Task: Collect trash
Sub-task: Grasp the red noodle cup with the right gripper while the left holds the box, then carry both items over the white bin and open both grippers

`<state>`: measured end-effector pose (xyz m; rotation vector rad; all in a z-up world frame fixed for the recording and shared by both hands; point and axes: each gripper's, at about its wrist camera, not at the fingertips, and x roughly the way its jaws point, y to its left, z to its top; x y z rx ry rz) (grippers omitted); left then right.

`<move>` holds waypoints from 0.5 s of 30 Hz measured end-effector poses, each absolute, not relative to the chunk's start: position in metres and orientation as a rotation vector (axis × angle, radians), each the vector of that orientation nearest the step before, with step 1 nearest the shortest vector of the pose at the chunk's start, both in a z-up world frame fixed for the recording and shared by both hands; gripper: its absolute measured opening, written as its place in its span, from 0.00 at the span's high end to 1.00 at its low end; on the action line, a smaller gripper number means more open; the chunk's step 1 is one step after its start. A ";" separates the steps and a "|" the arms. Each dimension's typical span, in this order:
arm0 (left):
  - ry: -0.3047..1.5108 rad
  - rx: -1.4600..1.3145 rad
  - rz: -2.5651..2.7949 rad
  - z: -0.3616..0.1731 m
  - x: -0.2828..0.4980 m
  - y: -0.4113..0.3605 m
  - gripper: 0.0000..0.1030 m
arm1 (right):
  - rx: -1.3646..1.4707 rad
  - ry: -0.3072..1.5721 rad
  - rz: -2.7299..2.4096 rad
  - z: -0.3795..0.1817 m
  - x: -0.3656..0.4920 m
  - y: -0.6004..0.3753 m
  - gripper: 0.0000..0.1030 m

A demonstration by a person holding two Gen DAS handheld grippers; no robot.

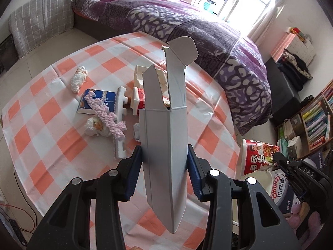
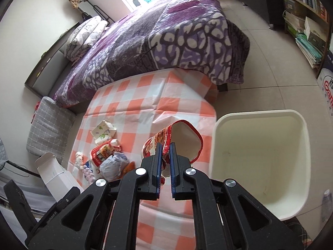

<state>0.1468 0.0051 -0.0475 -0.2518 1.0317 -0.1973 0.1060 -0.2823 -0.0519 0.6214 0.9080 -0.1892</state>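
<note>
Across the checked orange-and-white bench (image 1: 52, 112) I see litter: foam strips (image 1: 120, 123), a crumpled wrapper (image 1: 78, 79), a blue packet (image 1: 97, 102). Behind it lies a bed (image 1: 177, 18) under a purple blanket, with a bookshelf (image 1: 316, 120) off to one side. My left gripper (image 1: 164, 162) clamps a white carton (image 1: 166, 137), flaps up. My right gripper (image 2: 165, 164) pinches the rim of a red noodle cup (image 2: 183, 139) above the bench edge. Only the right wrist view shows the white bin (image 2: 260, 160) just beside the cup, on the floor.
</note>
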 end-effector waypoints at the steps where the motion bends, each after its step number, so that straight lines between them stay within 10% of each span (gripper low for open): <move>1: 1.036 -0.249 -0.210 -0.048 0.146 -0.001 0.59 | 0.616 0.921 -0.213 -0.053 0.103 -0.290 0.94; 8: 1.065 -0.237 -0.302 -0.056 0.143 -0.038 0.59 | 0.663 0.981 -0.332 -0.065 0.083 -0.341 0.87; 11: 1.076 -0.228 -0.349 -0.058 0.139 -0.056 0.59 | 0.688 0.974 -0.386 -0.065 0.071 -0.360 0.59; 15: 1.087 -0.209 -0.414 -0.061 0.132 -0.083 0.59 | 0.736 0.929 -0.425 -0.061 0.055 -0.387 0.56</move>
